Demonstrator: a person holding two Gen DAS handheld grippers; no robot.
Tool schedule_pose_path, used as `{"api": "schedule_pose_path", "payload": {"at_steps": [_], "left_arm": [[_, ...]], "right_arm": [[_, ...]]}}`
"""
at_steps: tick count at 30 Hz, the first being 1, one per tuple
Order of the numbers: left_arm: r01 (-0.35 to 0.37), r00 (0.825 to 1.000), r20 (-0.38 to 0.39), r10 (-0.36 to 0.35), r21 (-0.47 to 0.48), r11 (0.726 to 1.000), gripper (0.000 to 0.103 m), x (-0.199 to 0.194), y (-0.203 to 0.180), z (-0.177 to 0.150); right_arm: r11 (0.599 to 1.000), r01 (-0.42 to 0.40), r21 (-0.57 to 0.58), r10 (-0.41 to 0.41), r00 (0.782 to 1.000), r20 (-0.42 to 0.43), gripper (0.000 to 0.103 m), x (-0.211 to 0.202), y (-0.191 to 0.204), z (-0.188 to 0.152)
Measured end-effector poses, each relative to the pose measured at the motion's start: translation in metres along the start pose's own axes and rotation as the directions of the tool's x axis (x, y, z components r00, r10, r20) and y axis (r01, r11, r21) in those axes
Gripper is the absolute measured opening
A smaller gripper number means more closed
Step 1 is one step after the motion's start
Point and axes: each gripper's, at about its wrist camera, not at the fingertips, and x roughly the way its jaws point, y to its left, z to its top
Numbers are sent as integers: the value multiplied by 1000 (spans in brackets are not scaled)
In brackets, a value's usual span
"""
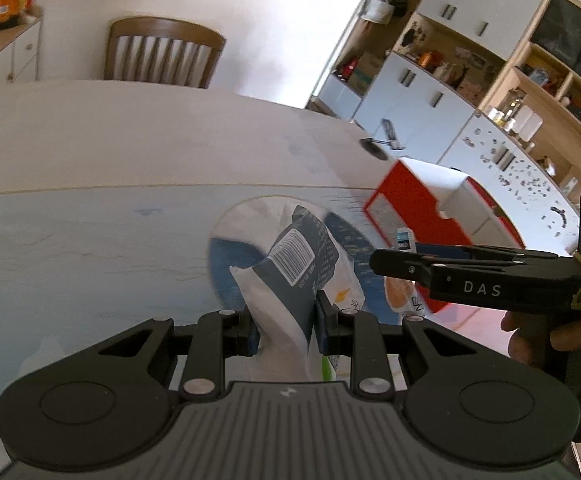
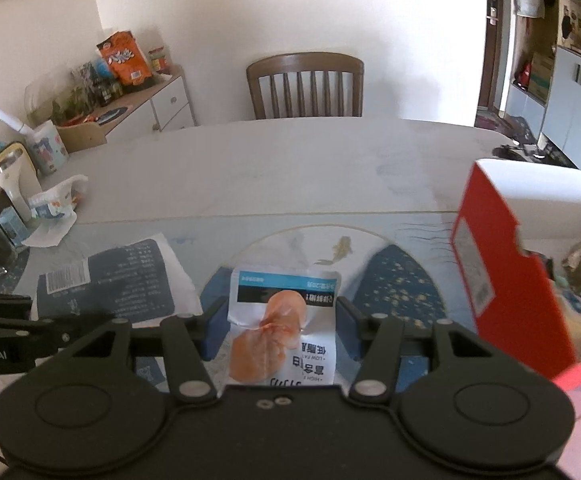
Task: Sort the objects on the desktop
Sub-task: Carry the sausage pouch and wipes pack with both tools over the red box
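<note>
Red-and-white open cardboard box (image 2: 490,264) stands at two o'clock from the right tool (image 2: 278,328), which pinches an orange-printed packet (image 2: 278,320); left tool (image 1: 286,330) pinches a navy-and-white pouch (image 1: 290,272).

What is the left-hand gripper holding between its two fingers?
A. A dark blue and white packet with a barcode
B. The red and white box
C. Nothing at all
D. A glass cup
A: in the left wrist view the left gripper pinches the dark blue and white packet, its barcode facing the camera.
</note>
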Motion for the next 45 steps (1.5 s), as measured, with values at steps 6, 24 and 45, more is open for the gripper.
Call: {"api": "schedule_pose_path", "payload": {"at_steps": [6,24,45], "left_arm": [[40,999,18,-41,38,998,24,0,-38,12],[121,990,53,-130,145,982,24,37,-146,52],[166,986,-3,-169,193,967,24,108,-232,75]], "right_arm": [[1000,-4,21,3,1000,28,55,-29,-22,2],[997,42,58,-49,990,135,55,-78,-115,29],[990,100,97,-114,983,145,55,-80,-225,40]]}}
